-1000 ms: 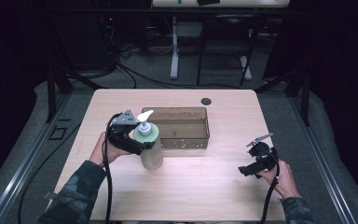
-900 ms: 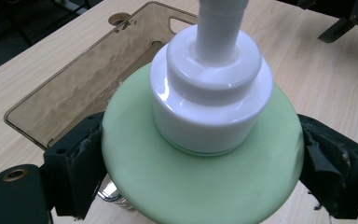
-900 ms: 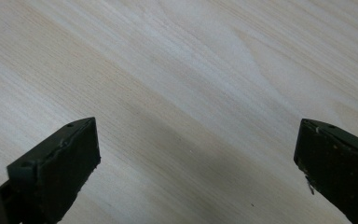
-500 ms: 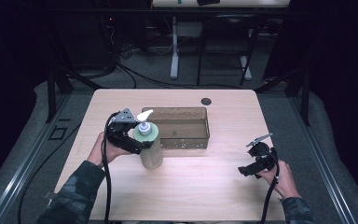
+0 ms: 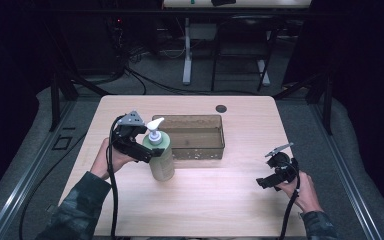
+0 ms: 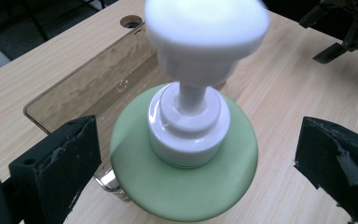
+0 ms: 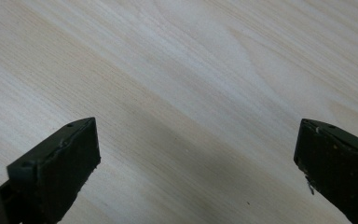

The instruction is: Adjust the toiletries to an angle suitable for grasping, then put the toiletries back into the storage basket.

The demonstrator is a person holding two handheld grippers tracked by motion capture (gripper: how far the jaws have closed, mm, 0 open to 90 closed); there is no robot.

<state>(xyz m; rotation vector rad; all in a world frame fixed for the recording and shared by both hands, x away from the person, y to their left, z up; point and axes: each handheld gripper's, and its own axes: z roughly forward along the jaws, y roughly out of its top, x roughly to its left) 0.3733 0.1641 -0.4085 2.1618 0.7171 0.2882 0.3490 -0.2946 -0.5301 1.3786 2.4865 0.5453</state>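
Hovering over the upright green pump bottle (image 5: pixel 161 159), the left gripper (image 6: pixel 191 172) straddles it from above, jaws wide, gripping nothing; the right gripper (image 5: pixel 276 172) idles gaping near the tabletop's right edge.

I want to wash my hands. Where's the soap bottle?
In the high view, the green pump soap bottle stands left of centre on the table, beside the clear tray, between the open left hand-held gripper's jaws.
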